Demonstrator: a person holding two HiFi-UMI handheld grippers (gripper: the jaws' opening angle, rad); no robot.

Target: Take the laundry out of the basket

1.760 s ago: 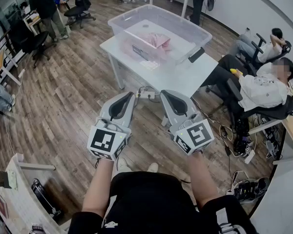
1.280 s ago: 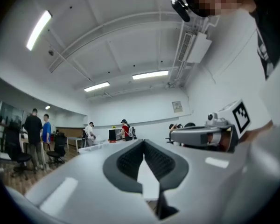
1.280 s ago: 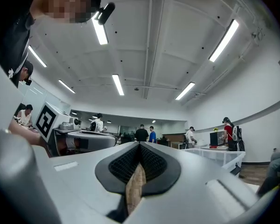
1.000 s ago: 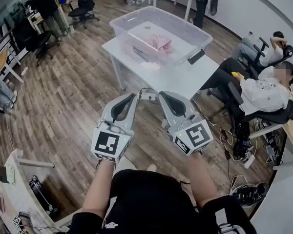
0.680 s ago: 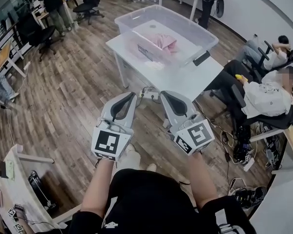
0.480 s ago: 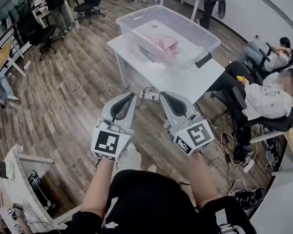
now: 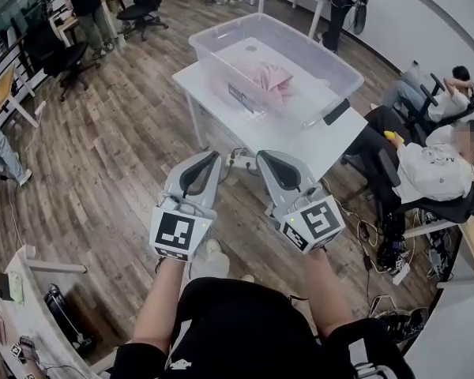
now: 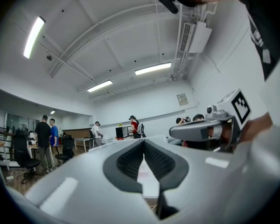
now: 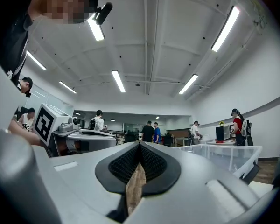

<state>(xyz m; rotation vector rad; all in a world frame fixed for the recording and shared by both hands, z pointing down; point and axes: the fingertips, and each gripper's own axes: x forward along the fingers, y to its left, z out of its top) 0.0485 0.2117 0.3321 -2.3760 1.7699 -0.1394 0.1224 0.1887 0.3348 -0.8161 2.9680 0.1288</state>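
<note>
A clear plastic bin (image 7: 325, 51) serves as the basket and stands on a white table (image 7: 314, 139) ahead in the head view. Crumpled pink laundry (image 7: 262, 75) lies inside it. Both grippers are held level and side by side, short of the table's near edge and over the wooden floor. The left gripper (image 7: 208, 158) is shut with nothing in it, and so is the right gripper (image 7: 266, 157). In the left gripper view the pads meet at the left gripper's tip (image 8: 143, 141). The right gripper's tip (image 9: 140, 145) shows the same in the right gripper view, with the bin (image 9: 226, 155) to its right.
A flat black object (image 7: 336, 110) lies on the table's right edge. A power strip and cables (image 7: 237, 155) lie on the floor under the table. Seated people (image 7: 436, 168) are on the right, with office chairs (image 7: 59, 54) and standing people at the back left.
The table and bin have shifted to the right and come closer in the head view. Both grippers stayed shut, side by side, in the same pose.
</note>
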